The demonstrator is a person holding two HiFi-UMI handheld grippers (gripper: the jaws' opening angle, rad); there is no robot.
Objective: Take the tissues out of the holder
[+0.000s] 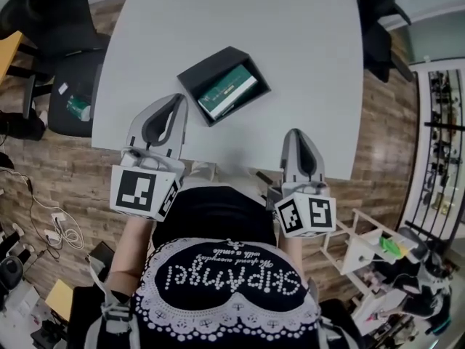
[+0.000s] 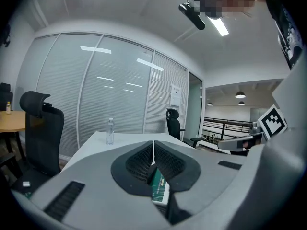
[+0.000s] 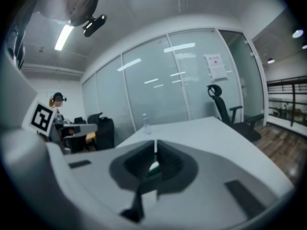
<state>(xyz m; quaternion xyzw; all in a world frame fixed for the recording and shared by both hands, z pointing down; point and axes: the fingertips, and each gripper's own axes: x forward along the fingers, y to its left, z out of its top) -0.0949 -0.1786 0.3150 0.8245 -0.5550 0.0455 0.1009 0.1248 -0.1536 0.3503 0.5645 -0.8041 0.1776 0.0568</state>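
Observation:
A black open holder (image 1: 195, 74) lies on the white table (image 1: 290, 57), and a green and white tissue pack (image 1: 227, 91) rests inside it. My left gripper (image 1: 173, 102) hovers at the table's near edge, just left of and short of the holder, jaws shut with nothing between them. My right gripper (image 1: 295, 135) sits further right at the same edge, also shut and empty. In the left gripper view the closed jaws (image 2: 153, 145) point toward the tissue pack (image 2: 160, 188). A sliver of the green pack (image 3: 153, 166) shows behind the right gripper (image 3: 155, 145).
A water bottle (image 2: 110, 131) stands at the table's far end. Black office chairs (image 1: 65, 20) are off the table's left side, with another chair (image 2: 173, 123) beyond the far end. A white rack (image 1: 363, 246) stands on the floor at right.

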